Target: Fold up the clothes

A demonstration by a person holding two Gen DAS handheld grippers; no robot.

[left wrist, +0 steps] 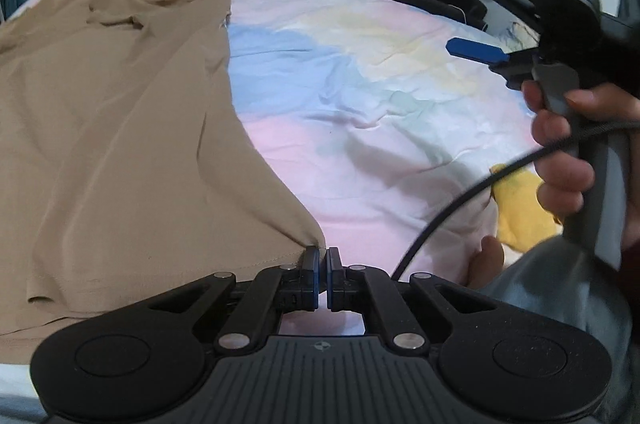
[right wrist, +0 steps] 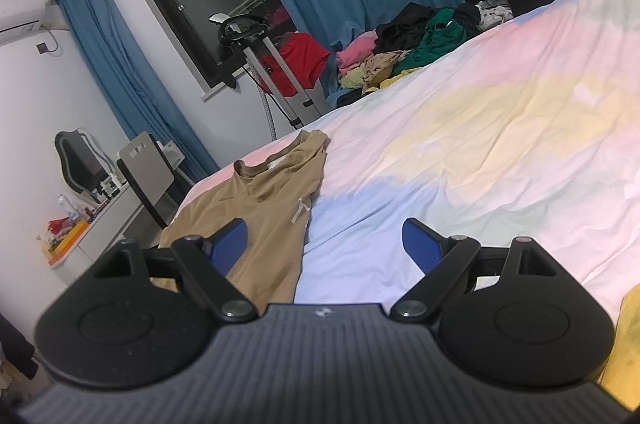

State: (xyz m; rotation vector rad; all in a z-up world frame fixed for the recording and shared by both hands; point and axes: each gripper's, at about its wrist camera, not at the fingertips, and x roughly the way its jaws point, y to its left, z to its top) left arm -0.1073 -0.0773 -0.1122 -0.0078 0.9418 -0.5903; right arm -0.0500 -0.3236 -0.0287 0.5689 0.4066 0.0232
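Shirt (left wrist: 120,128): tan, flat on bed sheet (left wrist: 360,112), long axis hem-to-collar, collar far.
Left gripper (left wrist: 322,256): pinching shirt's near hem corner.
Right gripper (right wrist: 326,244): spread, empty, above shirt's edge.

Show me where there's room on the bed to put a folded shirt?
The pastel sheet is bare between the tan shirt and the yellow cloth. The far edge is crowded with the heap of clothes.
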